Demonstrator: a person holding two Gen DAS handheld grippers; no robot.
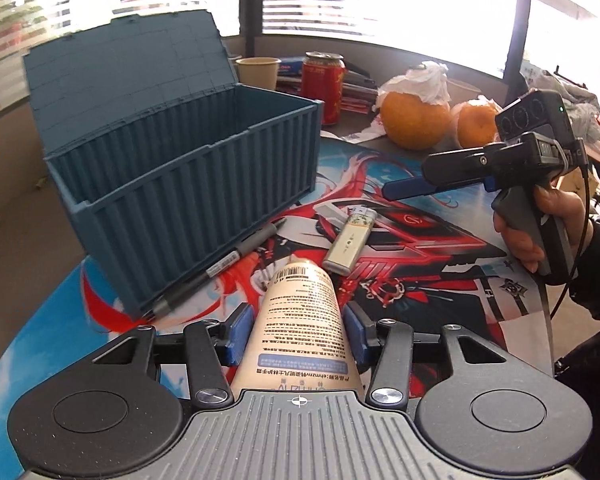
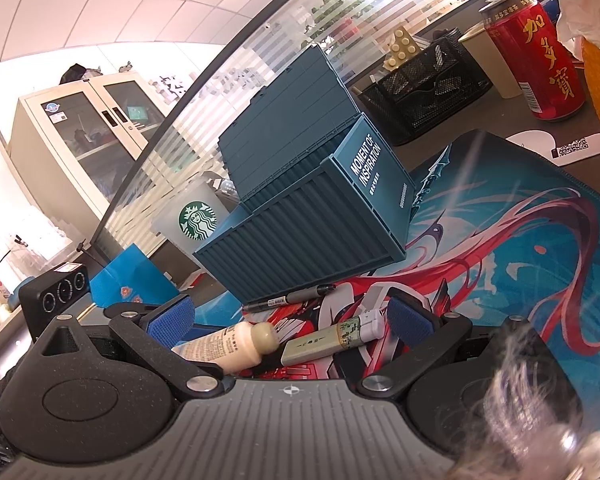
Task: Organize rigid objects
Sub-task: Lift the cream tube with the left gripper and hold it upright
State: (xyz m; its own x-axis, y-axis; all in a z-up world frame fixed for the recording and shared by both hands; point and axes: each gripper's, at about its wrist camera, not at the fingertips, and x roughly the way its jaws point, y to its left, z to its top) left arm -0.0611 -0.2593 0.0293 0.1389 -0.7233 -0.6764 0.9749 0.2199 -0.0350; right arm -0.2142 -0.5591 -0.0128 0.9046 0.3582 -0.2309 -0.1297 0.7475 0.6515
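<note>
**Teal container, open lid, with small items on a printed mat**

Teal ribbed plastic storage box (image 1: 188,168), styled as a shipping container, stands at left on the colourful printed desk mat (image 1: 440,264) with its hinged lid upright. A grey marker pen (image 1: 220,268) lies along the foot of its front wall. Centre: the left gripper (image 1: 298,330) has its blue pads pressed on both sides of a cream plastic tube printed with text (image 1: 308,320), the tube's far end pointing toward the box. Just beyond it, a cream rectangular lighter with a white cap (image 1: 350,240) lies on the mat. Behind stand a red drink can (image 1: 323,88) and two oranges (image 1: 414,120). Right: the right gripper (image 2: 290,318), held in a hand (image 1: 540,224), hovers above the mat with its jaws spread apart and nothing between the pads.
</note>
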